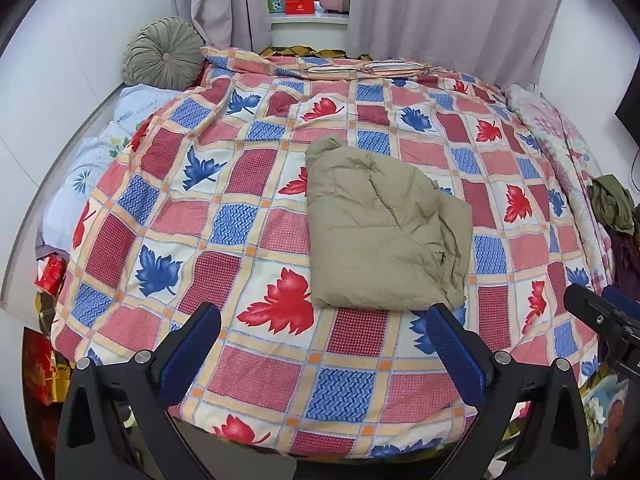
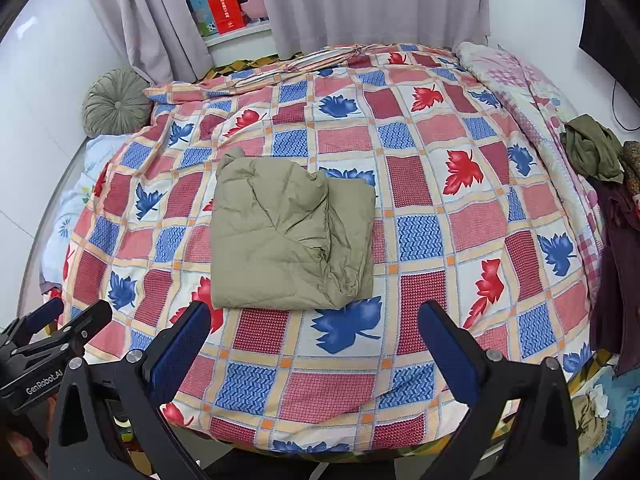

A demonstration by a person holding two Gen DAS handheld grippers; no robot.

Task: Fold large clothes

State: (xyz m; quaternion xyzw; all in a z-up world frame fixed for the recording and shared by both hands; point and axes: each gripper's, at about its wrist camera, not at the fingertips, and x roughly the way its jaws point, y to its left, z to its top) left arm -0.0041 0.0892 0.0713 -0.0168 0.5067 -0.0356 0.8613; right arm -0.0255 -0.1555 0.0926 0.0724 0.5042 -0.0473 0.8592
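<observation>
A khaki padded garment [image 1: 380, 232] lies folded into a rough rectangle on the bed's checked leaf-pattern quilt [image 1: 256, 216]. It also shows in the right wrist view [image 2: 288, 236] on the quilt [image 2: 440, 240]. My left gripper [image 1: 324, 332] is open and empty, held above the quilt just short of the garment's near edge. My right gripper [image 2: 314, 332] is open and empty, also just short of the near edge. The right gripper shows at the right edge of the left wrist view [image 1: 600, 316]. The left gripper shows at the left edge of the right wrist view [image 2: 52, 328].
A round green cushion [image 1: 164, 54] and a pale blue pillow [image 1: 100, 160] lie at the far left by the wall. Curtains [image 1: 440, 8] hang behind the bed. A pink quilt [image 2: 532, 96] and a pile of dark clothes [image 2: 596, 152] lie along the right side.
</observation>
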